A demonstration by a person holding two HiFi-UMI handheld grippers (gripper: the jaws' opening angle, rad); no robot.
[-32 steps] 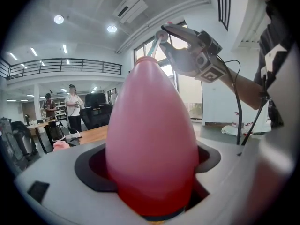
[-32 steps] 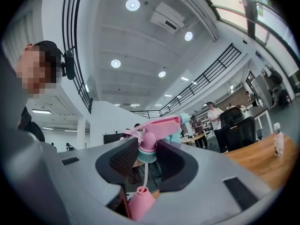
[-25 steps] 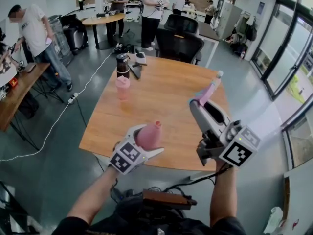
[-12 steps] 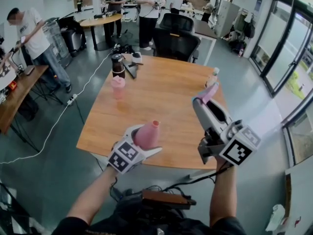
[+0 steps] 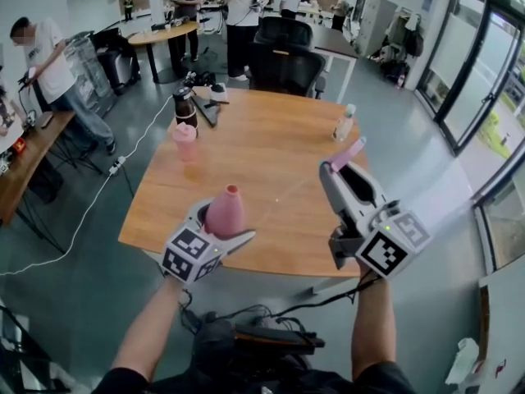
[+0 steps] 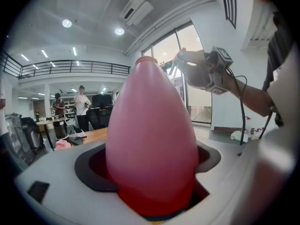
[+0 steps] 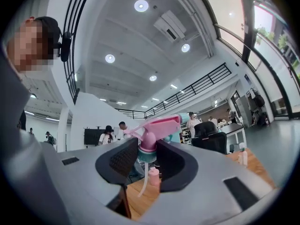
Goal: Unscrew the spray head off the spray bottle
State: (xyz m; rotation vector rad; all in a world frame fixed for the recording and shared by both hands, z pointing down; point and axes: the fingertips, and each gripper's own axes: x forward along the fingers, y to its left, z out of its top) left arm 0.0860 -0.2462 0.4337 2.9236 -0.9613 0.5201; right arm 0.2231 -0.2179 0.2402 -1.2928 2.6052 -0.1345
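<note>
Wood table [image 5: 279,179], grey floor [image 5: 74,294]; pink cup [image 5: 184,141], flask [image 5: 184,105] beyond spray bottle [image 5: 225,212].

A wide, open office hall. A pale wooden tabletop [image 5: 271,162] stands on a glossy grey floor [image 5: 90,302], with a black office chair [image 5: 283,56] at its far edge. Farther back is a round wooden table [image 5: 168,33], and a wooden desk [image 5: 37,150] stands at the left. A white cable [image 5: 90,208] trails across the floor. Tall dark-framed windows [image 5: 492,130] line the right side. Overhead are round ceiling lights [image 7: 141,5], an air-conditioning unit [image 7: 172,25] and a railed mezzanine [image 7: 197,86].
</note>
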